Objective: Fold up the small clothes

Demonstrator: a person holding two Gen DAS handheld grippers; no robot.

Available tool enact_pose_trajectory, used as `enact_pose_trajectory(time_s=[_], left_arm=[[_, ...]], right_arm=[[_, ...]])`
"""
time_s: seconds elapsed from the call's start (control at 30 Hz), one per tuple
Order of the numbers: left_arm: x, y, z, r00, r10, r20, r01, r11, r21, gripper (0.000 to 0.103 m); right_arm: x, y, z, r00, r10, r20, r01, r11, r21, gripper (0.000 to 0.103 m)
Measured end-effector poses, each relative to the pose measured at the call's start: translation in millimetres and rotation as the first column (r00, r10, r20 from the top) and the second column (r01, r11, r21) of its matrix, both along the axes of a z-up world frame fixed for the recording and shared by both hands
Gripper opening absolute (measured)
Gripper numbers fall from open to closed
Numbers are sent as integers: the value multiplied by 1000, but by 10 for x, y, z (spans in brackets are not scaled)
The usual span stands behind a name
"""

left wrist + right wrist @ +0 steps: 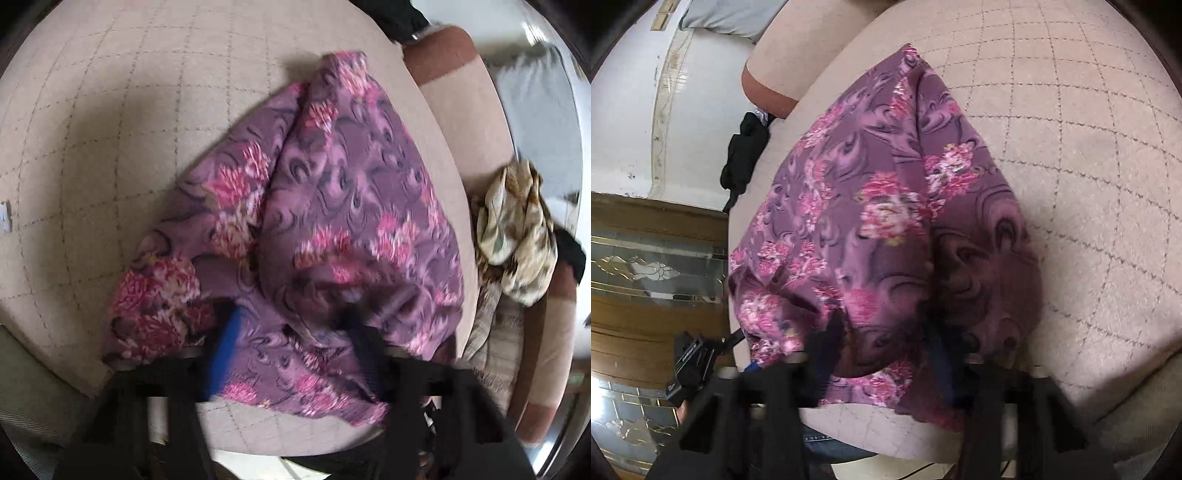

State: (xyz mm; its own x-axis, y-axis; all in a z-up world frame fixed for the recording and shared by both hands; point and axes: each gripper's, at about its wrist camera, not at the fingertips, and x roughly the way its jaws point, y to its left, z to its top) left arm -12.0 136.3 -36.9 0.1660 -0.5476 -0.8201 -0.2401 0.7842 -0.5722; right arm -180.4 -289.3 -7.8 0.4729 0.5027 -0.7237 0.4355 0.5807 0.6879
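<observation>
Setting: quilted beige cushion [110, 147] with stitched grid lines, filling most of both wrist views.

Task item: purple floral garment [332, 221], centre of both frames, lying on the cushion and running from the grippers at the bottom up to a narrow end at upper centre.

Garment shape: doubled over lengthwise by the look of it, with a long ridge or crease up the middle; edges uneven, surface rumpled.

Left gripper [291, 328]: bottom centre of the left view, fingers apart, near hem draped between and over them; blur and cloth hide the tips, so a pinch on the fabric cannot be told.

Right gripper [882, 332]: bottom centre of the right view, fingers likewise apart with cloth bunched between them; grip also impossible to tell.

Other clothes: cream and brown patterned cloth [517, 236] at the right edge of the left view, bundled; black cloth [744, 155] at left centre of the right view, off the cushion's edge.

Progress: early to middle, judging by the single lengthwise fold and loose shape.

Remaining: probably smoothing, at least one crosswise fold, setting aside, then the other pieces.
</observation>
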Motion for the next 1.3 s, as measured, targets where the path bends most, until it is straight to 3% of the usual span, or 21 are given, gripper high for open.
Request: enact_pose_trajectory(time_s=[0.03,0.07,0.13,0.23,0.3,0.33,0.4,0.47,0.6,0.67,0.77,0.87,0.9,0.97,1.0,1.07,1.13,1.17,1.2,1.23,1.3], left_arm=[[-16,-13,-22,1000,-10,-7,10,999,-30,6],[-22,2,-18,1000,-16,-10,15,999,-48,5],[1,153,160,997,-14,75,22,995,-100,4],[34,469,515,979,24,204,2,992,-127,4],[25,496,592,970,-2,244,39,989,-144,4],[5,435,582,965,-40,259,69,992,-104,4],[-26,212,414,955,-130,268,121,991,49,4],[-26,92,139,970,-153,186,127,981,146,3],[-160,130,346,948,-123,294,100,991,92,4],[-158,228,330,952,-64,300,49,997,58,4],[-87,190,133,973,-58,223,35,994,105,4],[-157,197,264,957,-76,281,47,993,109,4],[-159,153,276,953,-91,288,52,989,142,4],[-87,26,116,970,-141,200,92,968,235,5],[-73,-20,50,974,-151,169,104,960,260,9],[-117,-22,149,965,-158,209,93,953,289,12],[-250,92,411,939,-108,328,7,955,296,40],[-312,148,515,921,-86,380,-32,955,295,54],[-365,200,602,904,-65,422,-71,951,300,79],[-409,257,685,894,-36,447,-135,929,345,86],[-358,273,710,898,-31,439,-170,896,410,86]], right_arm=[[-30,-29,-34,1000,-2,4,2,1000,31,13],[-50,-50,-38,1000,-5,12,5,998,55,12],[-92,-132,67,999,-23,36,22,999,48,11],[-130,-341,458,990,-48,130,52,998,-30,10],[-129,-378,604,986,-35,163,46,997,-69,10],[-97,-328,618,988,-16,152,35,992,-120,10],[-17,-166,483,995,33,95,-10,973,-232,10],[-9,-99,258,999,40,6,-37,966,-256,10],[-151,-113,451,996,45,78,-22,962,-273,10],[-167,-80,399,997,51,56,-34,960,-278,10],[-64,16,230,995,81,-49,-92,954,-284,11],[-85,112,318,995,86,-41,-95,921,-377,12],[-66,141,276,994,82,-79,-108,901,-421,12],[4,140,185,987,91,-133,-140,887,-440,13],[9,144,213,988,92,-126,-139,886,-443,18],[-40,144,302,992,98,-84,-125,894,-430,37],[-162,120,461,996,88,-5,-82,907,-414,61],[-240,103,583,995,82,51,-55,912,-407,66],[-297,110,697,992,85,91,-41,913,-405,73],[-343,124,805,988,95,124,-37,914,-404,76],[-358,233,1025,976,123,180,-46,922,-385,77]])
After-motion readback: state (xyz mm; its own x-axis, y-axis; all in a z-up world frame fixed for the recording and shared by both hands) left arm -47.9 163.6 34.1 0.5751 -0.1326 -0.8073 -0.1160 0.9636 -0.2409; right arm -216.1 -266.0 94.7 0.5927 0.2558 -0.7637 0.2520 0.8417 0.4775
